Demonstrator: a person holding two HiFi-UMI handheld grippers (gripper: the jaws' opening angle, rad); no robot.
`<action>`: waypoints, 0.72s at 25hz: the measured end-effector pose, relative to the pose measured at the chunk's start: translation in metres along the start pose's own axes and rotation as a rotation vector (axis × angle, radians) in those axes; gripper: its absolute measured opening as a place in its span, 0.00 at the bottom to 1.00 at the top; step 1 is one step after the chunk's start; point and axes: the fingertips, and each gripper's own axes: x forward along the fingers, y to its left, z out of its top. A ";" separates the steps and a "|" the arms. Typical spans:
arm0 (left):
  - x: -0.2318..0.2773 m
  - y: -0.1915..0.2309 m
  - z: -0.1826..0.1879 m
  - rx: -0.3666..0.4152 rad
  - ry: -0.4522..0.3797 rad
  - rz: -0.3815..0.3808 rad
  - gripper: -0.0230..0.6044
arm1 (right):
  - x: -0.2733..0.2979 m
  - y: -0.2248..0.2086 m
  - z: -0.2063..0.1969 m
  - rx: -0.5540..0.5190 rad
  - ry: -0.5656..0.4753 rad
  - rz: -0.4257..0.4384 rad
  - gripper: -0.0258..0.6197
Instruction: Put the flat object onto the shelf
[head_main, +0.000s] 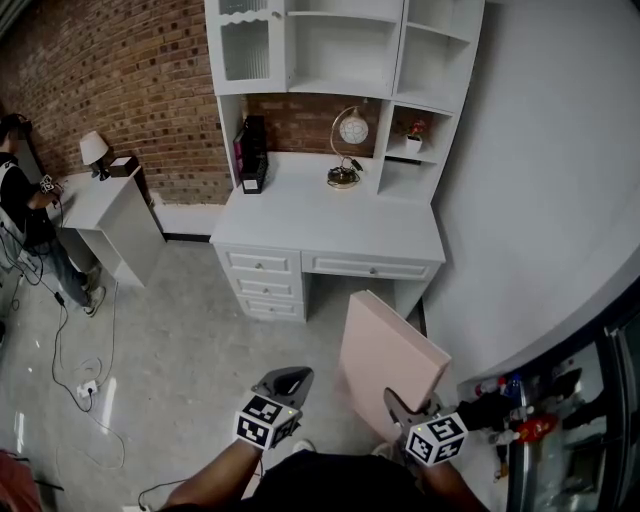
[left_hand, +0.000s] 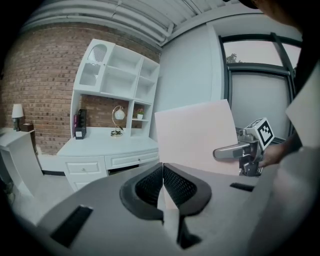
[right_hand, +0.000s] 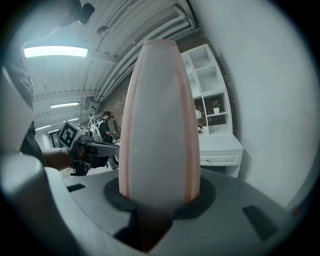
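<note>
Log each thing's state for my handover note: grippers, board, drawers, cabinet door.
pink board: in the air, clamped at one edge by right gripper
right gripper: shut on pink board
left gripper: shut, empty
desk drawers: closed
glass cabinet door: closed

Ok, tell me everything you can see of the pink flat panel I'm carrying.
The pink flat panel is a plain pale pink rectangle, thick enough to show a greyish-white edge between two pink faces, like a closed book. It is in the air, tilted, in front of the white desk, not yet on any shelf. Only the right tongs touch it, clamped on its near edge.
</note>
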 end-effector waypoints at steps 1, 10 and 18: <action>0.000 0.000 -0.001 -0.001 0.003 0.001 0.05 | 0.000 -0.001 0.000 0.008 -0.002 -0.001 0.27; -0.004 0.013 -0.005 -0.060 0.021 -0.010 0.05 | 0.009 0.001 0.002 0.011 0.025 -0.012 0.30; -0.019 0.037 -0.006 -0.051 0.003 -0.005 0.05 | 0.026 0.017 -0.002 0.033 0.026 -0.024 0.30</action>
